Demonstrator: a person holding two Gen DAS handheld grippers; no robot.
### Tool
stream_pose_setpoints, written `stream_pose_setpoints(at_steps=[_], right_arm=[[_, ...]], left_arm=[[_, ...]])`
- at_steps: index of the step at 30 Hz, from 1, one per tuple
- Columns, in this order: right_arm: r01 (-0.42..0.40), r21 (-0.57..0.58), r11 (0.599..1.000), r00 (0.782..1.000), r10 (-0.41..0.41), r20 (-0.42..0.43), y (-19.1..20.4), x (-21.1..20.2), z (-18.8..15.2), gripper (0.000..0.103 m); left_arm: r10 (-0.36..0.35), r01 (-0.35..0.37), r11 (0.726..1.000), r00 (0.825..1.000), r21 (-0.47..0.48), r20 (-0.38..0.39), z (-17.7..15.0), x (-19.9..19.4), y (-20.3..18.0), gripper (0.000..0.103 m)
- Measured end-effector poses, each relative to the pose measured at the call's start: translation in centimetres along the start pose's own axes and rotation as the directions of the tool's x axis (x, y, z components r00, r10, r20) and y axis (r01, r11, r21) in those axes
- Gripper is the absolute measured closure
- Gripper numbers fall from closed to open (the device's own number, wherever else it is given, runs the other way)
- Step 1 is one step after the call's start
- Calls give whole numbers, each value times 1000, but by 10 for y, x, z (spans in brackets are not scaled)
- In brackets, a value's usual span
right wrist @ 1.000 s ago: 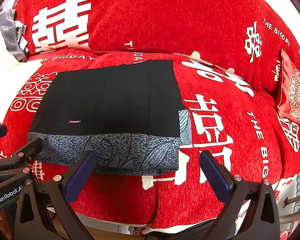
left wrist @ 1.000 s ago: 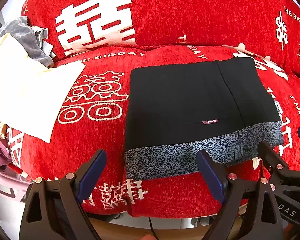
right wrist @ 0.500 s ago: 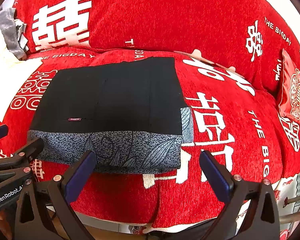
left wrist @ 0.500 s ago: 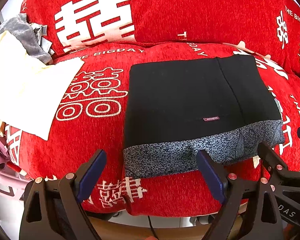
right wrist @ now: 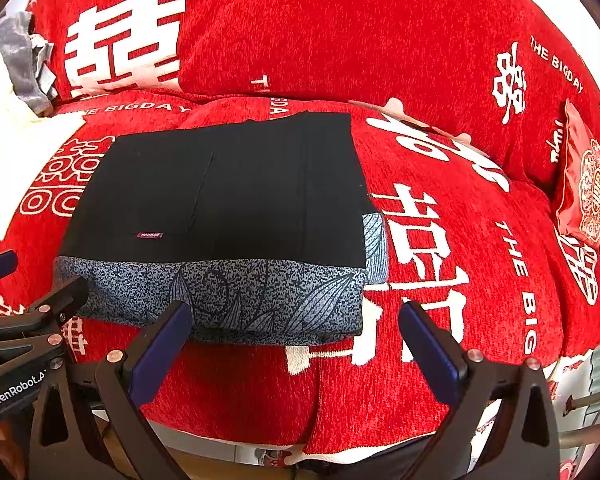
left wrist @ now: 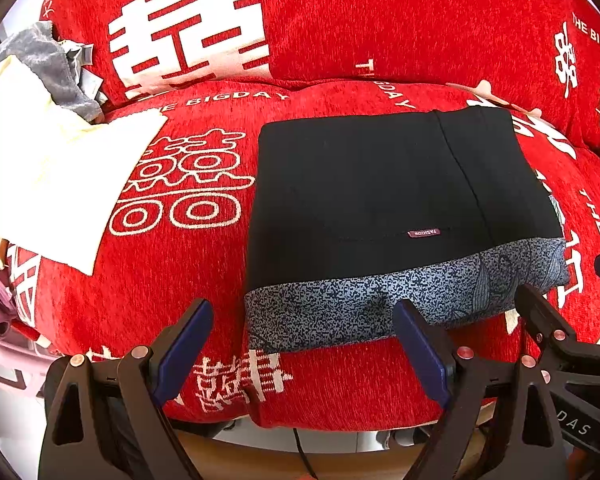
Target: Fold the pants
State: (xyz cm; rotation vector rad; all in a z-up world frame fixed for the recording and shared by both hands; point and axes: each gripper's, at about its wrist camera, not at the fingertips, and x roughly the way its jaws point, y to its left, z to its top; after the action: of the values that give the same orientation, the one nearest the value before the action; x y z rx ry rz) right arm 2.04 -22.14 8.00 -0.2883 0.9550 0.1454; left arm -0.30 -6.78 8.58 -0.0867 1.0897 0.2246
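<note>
1. The pants lie folded into a flat black rectangle on the red sofa cover, with a blue-grey patterned band along the near edge.
2. The left gripper hangs at the near edge of the sofa, fingers spread wide and holding nothing, just short of the band.
3. The right gripper sits beside it on the right, fingers likewise apart and empty.
4. A pale cloth lies on the far left, with a grey garment behind it.
5. A red packet rests at far right.
</note>
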Motion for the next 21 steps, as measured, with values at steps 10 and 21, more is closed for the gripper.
stream_pose_setpoints(at_steps=[10,21], right_arm=[[2,-1,1000,1000,-2,-2,1,-1,1,0],[3,-20,1000,1000,-3,3,-2,-2,1,0]], left_arm=[[-4,4,1000,1000,4,-4,0,1,0,11],[-11,11,1000,1000,0,-5,-1,1,1,11]])
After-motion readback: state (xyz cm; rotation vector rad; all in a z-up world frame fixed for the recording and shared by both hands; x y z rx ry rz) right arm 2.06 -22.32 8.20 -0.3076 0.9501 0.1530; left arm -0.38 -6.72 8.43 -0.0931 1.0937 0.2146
